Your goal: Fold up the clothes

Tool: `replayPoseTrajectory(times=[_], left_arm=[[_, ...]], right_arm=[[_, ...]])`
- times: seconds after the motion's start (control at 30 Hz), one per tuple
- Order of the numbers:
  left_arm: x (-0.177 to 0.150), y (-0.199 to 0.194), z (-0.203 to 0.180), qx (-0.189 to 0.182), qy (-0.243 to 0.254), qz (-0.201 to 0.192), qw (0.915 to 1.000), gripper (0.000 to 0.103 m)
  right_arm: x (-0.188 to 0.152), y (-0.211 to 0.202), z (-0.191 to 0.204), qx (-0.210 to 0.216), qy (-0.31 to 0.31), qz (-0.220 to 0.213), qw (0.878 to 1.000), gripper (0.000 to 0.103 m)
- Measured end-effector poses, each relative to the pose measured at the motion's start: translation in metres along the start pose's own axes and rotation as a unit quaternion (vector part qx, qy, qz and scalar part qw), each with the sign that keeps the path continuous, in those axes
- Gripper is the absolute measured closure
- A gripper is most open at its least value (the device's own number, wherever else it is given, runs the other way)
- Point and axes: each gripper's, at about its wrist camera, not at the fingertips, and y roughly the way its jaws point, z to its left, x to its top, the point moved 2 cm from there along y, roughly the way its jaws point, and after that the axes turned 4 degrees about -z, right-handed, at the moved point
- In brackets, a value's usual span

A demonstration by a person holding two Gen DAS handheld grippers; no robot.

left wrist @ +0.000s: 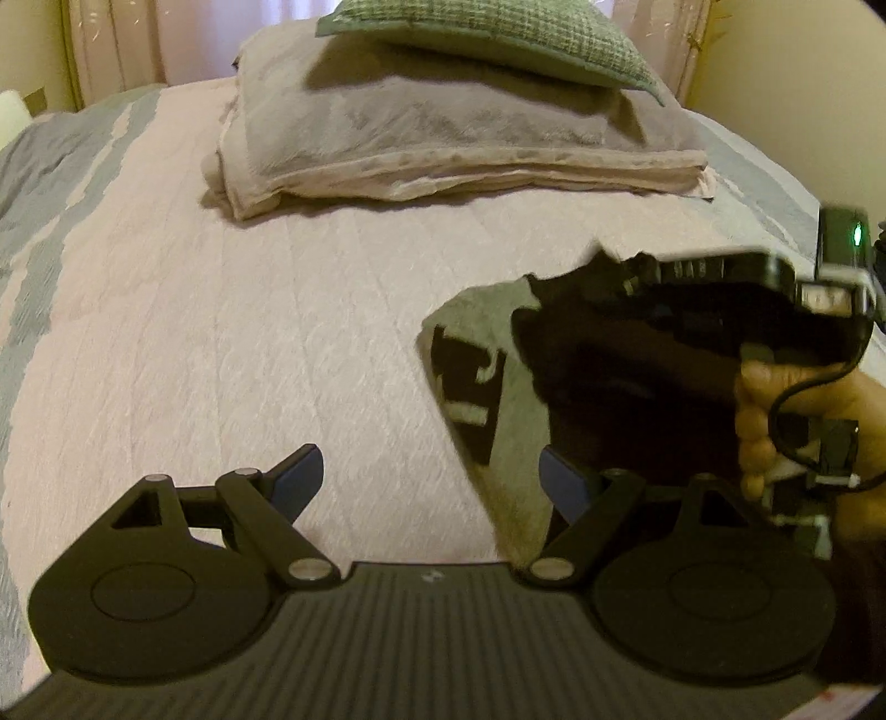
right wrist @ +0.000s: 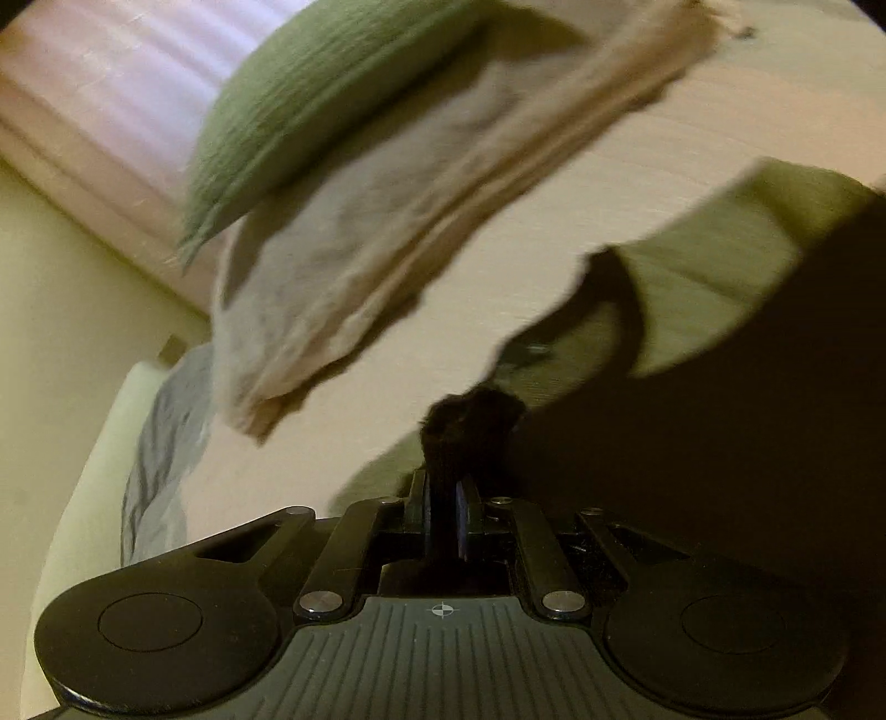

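The left gripper (left wrist: 432, 482) is close to the camera, and its two fingers (left wrist: 302, 476) are spread wide apart. Nothing is between them, only the pink bed cover (left wrist: 221, 310) below. The right one of these fingers sits just in front of the bottom edge of the hanging cloth, but I cannot tell if it touches it.

The right gripper (right wrist: 443, 509) has its fingers pressed almost together. They pinch a dark bunch of the garment (right wrist: 470, 421) between them. The bunch sticks out a little past the fingertips, and the rest of the cloth spreads off to the right, dark on one part and pale green on another.

In the left camera's view the same garment (left wrist: 487, 387) hangs down from the right gripper (left wrist: 598, 288), above the bed on the right side. It is pale with big dark marks on it, and part of it is dark. A person's hand (left wrist: 775, 432) holds the grip of that gripper, with a thin black cable looping beside it.

Farther back on the bed lies a folded tan blanket (left wrist: 443, 138). A green pillow (left wrist: 498, 39) rests on top of it. Behind them hang pink curtains (left wrist: 127, 44), with a yellow wall at the sides. A grey striped edge of the bedding (left wrist: 50, 166) runs along the left.
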Motion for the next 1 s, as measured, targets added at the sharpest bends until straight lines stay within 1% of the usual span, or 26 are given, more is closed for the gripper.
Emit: replayPoseTrajectory(times=[0.03,0.1,0.2,0.3,0.37,0.43,0.47,0.5,0.53,0.57,0.6,0.63,0.67,0.7,0.73,0.77,0.8,0.83,0.9,0.93,0.97,1.0], left_arm=[[0.003,0.002,-0.002,-0.002,0.001,-0.002,1.0,0.021],[0.009,0.007,-0.008,-0.011,0.007,-0.005,0.9999,0.021],[0.019,0.018,-0.02,-0.029,0.026,-0.008,0.9992,0.021],[0.027,0.034,-0.033,-0.043,0.047,0.0,0.998,0.021],[0.03,0.047,-0.043,-0.051,0.07,0.004,0.9963,0.021],[0.031,0.058,-0.053,-0.059,0.091,0.009,0.994,0.021],[0.03,0.063,-0.058,-0.064,0.097,0.011,0.9931,0.021],[0.03,0.068,-0.062,-0.072,0.097,0.015,0.9925,0.022],[0.031,0.074,-0.064,-0.083,0.085,0.02,0.9927,0.023],[0.032,0.081,-0.066,-0.095,0.067,0.026,0.9928,0.026],[0.033,0.086,-0.068,-0.097,0.061,0.028,0.993,0.03],[0.034,0.091,-0.072,-0.09,0.069,0.026,0.9931,0.034],[0.033,0.095,-0.078,-0.082,0.086,0.024,0.9926,0.039],[0.032,0.099,-0.084,-0.074,0.109,0.021,0.9911,0.042],[0.03,0.104,-0.09,-0.071,0.131,0.02,0.9887,0.042],[0.027,0.109,-0.095,-0.071,0.148,0.02,0.9862,0.043],[0.024,0.115,-0.1,-0.066,0.17,0.021,0.983,0.051],[0.021,0.12,-0.104,-0.061,0.191,0.022,0.9795,0.056],[0.018,0.128,-0.109,-0.05,0.217,0.019,0.9747,0.07],[0.018,0.131,-0.109,-0.04,0.226,0.016,0.9733,0.076],[0.017,0.131,-0.108,-0.031,0.229,0.014,0.9729,0.088],[0.018,0.131,-0.105,-0.019,0.221,0.01,0.9751,0.09]], right_arm=[[0.0,-0.002,-0.004,-0.015,-0.002,0.002,1.0,0.098],[0.002,-0.007,-0.011,-0.017,0.012,0.005,1.0,0.097],[0.005,-0.011,-0.015,-0.046,0.012,0.019,0.999,0.092],[0.008,-0.019,-0.017,-0.06,0.0,0.034,0.998,0.086],[0.013,-0.03,-0.017,-0.054,-0.011,0.039,0.998,0.081],[0.023,-0.041,-0.011,-0.05,-0.056,0.038,0.996,0.073],[0.03,-0.044,-0.007,-0.041,-0.083,0.036,0.995,0.071],[0.036,-0.044,-0.003,-0.032,-0.104,0.04,0.993,0.068],[0.043,-0.041,0.001,-0.024,-0.13,0.048,0.99,0.066],[0.049,-0.037,0.003,-0.019,-0.152,0.058,0.987,0.066],[0.054,-0.032,0.006,-0.015,-0.179,0.07,0.981,0.065],[0.059,-0.026,0.01,-0.012,-0.215,0.087,0.973,0.064],[0.062,-0.021,0.014,-0.01,-0.249,0.1,0.963,0.064],[0.063,-0.017,0.018,-0.004,-0.29,0.112,0.95,0.063],[0.063,-0.013,0.022,0.004,-0.327,0.126,0.937,0.063],[0.064,-0.009,0.023,0.009,-0.343,0.14,0.929,0.063],[0.065,-0.003,0.022,0.016,-0.34,0.159,0.927,0.063],[0.067,0.003,0.018,0.028,-0.317,0.177,0.931,0.062],[0.068,0.014,0.01,0.04,-0.259,0.198,0.945,0.062],[0.067,0.018,0.006,0.049,-0.234,0.205,0.949,0.062],[0.066,0.021,0.005,0.053,-0.21,0.208,0.954,0.062],[0.064,0.026,0.002,0.057,-0.185,0.21,0.958,0.062]])
